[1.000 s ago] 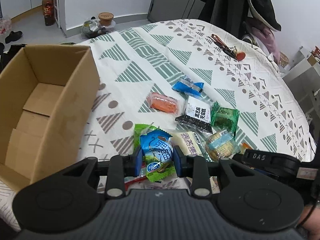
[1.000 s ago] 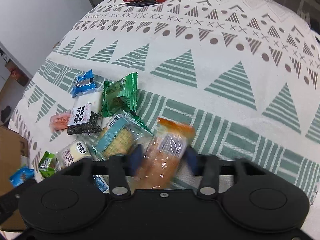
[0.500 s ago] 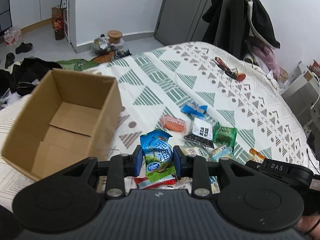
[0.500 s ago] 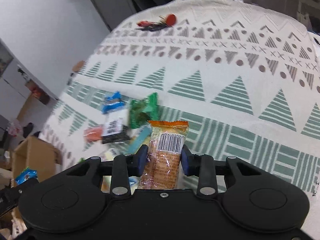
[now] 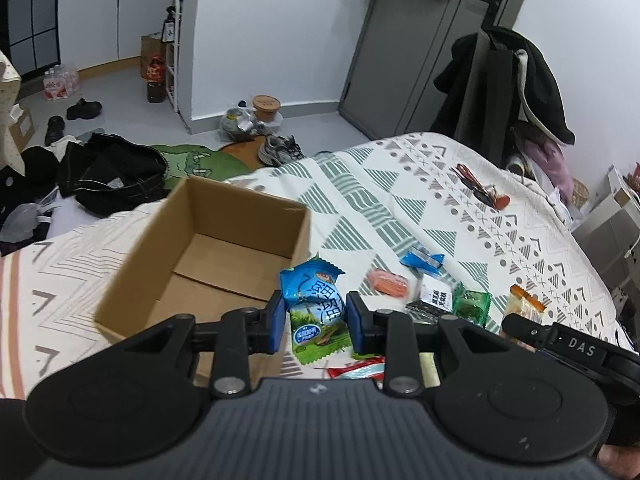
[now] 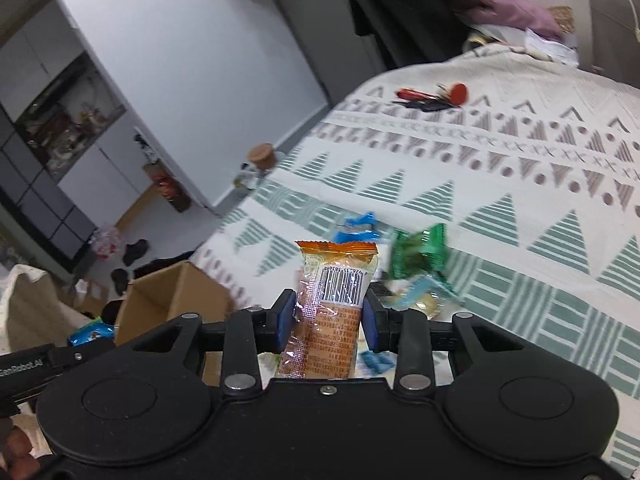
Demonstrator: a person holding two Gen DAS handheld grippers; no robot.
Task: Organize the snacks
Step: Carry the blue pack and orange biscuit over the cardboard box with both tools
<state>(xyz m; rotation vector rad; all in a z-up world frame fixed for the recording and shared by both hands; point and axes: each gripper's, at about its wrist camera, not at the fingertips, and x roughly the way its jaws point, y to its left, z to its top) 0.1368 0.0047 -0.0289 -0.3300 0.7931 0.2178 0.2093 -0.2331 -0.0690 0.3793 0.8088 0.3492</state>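
A blue-green snack packet [image 5: 316, 304] sits clamped in the left tool [image 5: 316, 322], the cardboard box [image 5: 208, 256] (open-topped) ahead-left. The right tool [image 6: 329, 322] grips an orange snack packet [image 6: 332, 304].

Each camera sits just behind its own fingers, looking forward and down over the bed [image 5: 400, 184]. The left view faces the door and floor, box [image 5: 224, 248] close ahead. The right view looks leftward across the bed; both share the box [image 6: 168, 300] and snacks.
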